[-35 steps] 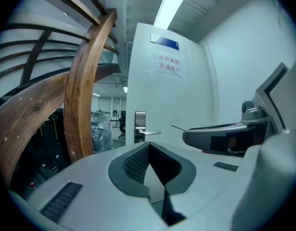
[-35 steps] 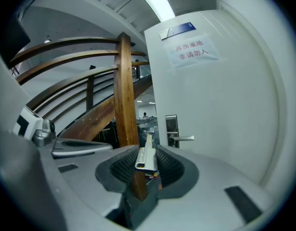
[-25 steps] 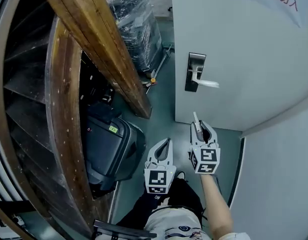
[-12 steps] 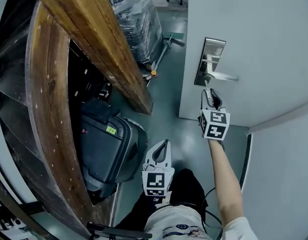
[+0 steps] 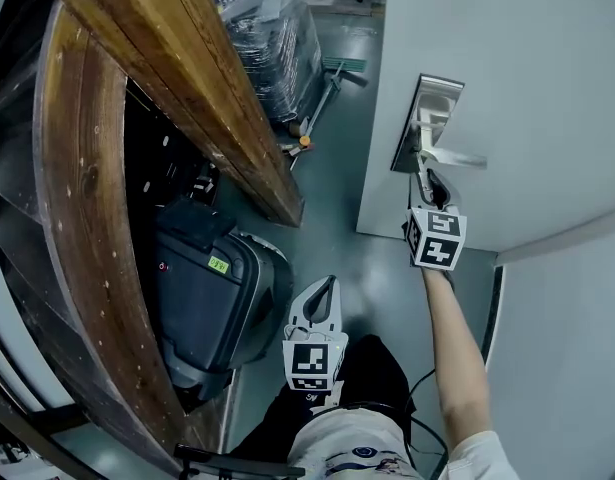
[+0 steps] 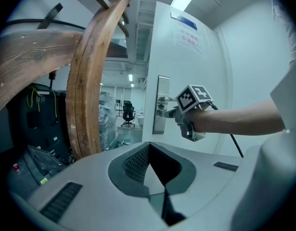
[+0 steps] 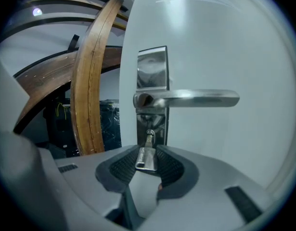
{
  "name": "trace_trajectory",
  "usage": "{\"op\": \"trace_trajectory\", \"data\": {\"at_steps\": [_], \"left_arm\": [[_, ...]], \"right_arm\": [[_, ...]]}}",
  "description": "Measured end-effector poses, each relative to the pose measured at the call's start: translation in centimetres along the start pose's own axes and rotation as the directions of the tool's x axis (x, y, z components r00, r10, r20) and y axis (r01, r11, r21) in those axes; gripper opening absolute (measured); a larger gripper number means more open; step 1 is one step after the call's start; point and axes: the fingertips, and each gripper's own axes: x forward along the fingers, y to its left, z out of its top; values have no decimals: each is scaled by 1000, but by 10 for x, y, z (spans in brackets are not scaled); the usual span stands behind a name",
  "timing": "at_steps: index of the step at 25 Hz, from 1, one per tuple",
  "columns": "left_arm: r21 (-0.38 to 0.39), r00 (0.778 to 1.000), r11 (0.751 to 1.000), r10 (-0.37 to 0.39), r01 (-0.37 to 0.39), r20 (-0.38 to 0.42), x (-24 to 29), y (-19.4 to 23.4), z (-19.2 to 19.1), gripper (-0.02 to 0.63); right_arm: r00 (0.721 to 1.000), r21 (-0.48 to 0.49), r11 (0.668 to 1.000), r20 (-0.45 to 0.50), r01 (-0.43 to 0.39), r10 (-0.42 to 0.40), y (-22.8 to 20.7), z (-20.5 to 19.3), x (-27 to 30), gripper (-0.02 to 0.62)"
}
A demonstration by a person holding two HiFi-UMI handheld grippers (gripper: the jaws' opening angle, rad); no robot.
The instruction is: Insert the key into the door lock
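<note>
A silver lock plate [image 7: 152, 76] with a lever handle [image 7: 200, 99] sits on the white door [image 5: 527, 58]. My right gripper [image 7: 147, 152] is shut on a small metal key [image 7: 146, 160], held just below the handle. The key's blade points at the keyhole [image 7: 149, 133] and its tip touches it; how deep it sits I cannot tell. In the head view the right gripper [image 5: 432, 190] is raised to the lock plate [image 5: 427, 118]. My left gripper [image 5: 325, 290] hangs low near the person's body, shut and empty.
A thick curved wooden beam [image 5: 187, 78] runs along the left. A black wheeled case [image 5: 202, 288] stands under it. Plastic-wrapped stacks [image 5: 267, 38] and a broom [image 5: 322, 93] are further back. A grey wall [image 5: 567, 348] closes the right side.
My right gripper rose from waist height up to the lock plate with the key, closing the last small gap to the keyhole. The left gripper stayed put.
</note>
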Motion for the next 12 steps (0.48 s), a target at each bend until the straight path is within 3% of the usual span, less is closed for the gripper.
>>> {"op": "trace_trajectory", "data": {"at_steps": [8,12], "left_arm": [[-3,1000,1000,6,-6,-10,4,3,-5,3],[-12,1000,1000,9,-9,-14,6,7,-4,3]], "right_arm": [[1000,11,1000,-14,4,-4,-3,-1,8,118],[997,56,996,-33,67,-65,1,3,10,118]]}}
